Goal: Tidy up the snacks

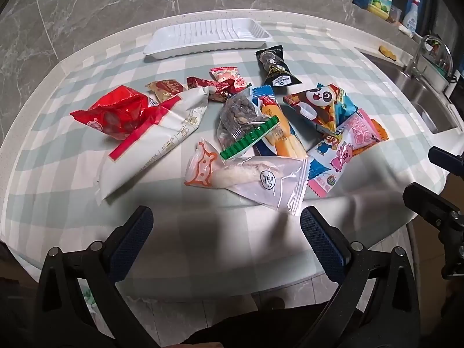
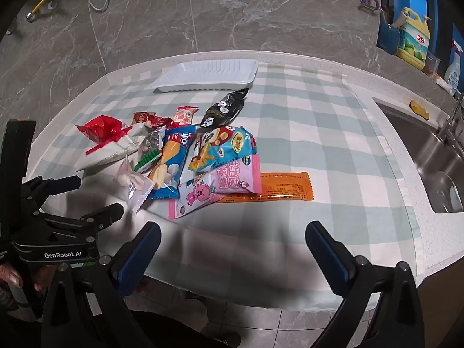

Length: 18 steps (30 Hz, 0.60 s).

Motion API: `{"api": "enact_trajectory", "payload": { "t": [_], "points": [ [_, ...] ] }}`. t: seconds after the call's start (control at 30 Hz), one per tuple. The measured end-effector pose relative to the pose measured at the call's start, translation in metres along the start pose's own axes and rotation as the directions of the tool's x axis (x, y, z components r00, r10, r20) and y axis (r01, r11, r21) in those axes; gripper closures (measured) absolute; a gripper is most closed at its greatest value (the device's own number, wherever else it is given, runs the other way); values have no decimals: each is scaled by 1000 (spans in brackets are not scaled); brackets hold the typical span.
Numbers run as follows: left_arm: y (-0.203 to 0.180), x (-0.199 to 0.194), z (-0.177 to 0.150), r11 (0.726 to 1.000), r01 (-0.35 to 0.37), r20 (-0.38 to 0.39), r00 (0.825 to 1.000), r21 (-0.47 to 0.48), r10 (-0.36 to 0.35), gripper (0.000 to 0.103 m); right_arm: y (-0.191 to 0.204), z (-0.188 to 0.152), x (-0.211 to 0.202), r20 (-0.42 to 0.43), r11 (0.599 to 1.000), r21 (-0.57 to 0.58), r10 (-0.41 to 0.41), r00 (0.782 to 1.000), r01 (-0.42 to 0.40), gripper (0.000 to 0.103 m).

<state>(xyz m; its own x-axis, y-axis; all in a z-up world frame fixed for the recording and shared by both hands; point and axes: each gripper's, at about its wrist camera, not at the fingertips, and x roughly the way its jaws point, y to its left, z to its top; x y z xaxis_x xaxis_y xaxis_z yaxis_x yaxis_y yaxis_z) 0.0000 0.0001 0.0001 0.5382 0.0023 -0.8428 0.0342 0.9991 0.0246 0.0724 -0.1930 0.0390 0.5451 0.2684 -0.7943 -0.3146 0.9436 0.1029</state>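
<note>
A pile of snack packets lies on the checked tablecloth (image 1: 87,191): a clear packet with an orange cartoon (image 1: 246,178), a red bag (image 1: 116,114), a long white packet (image 1: 150,150), a panda bag (image 1: 322,107), a pink packet (image 2: 214,188) and an orange bar (image 2: 278,187). An empty white tray (image 1: 207,37) stands behind them, also in the right wrist view (image 2: 208,75). My left gripper (image 1: 226,226) is open and empty, just short of the clear packet. My right gripper (image 2: 232,240) is open and empty, in front of the pink packet.
A steel sink (image 2: 435,156) with a tap (image 1: 429,55) is set in the counter at the right. Bottles (image 2: 411,40) stand on the back ledge. A grey marble wall rises behind the table. The table's near edge lies under both grippers.
</note>
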Motion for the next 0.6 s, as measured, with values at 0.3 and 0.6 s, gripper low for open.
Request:
{"api": "enact_trajectory", "payload": {
  "t": [0.3, 0.6],
  "points": [
    [0, -1, 0, 1000, -4, -1, 1000, 0, 4, 0, 0, 0, 0, -5, 1000, 0, -1, 1000, 1, 1],
    [2, -1, -1, 1000, -1, -2, 1000, -2, 1, 0, 0, 0, 1, -6, 1000, -1, -1, 1000, 1, 1]
  ]
}}
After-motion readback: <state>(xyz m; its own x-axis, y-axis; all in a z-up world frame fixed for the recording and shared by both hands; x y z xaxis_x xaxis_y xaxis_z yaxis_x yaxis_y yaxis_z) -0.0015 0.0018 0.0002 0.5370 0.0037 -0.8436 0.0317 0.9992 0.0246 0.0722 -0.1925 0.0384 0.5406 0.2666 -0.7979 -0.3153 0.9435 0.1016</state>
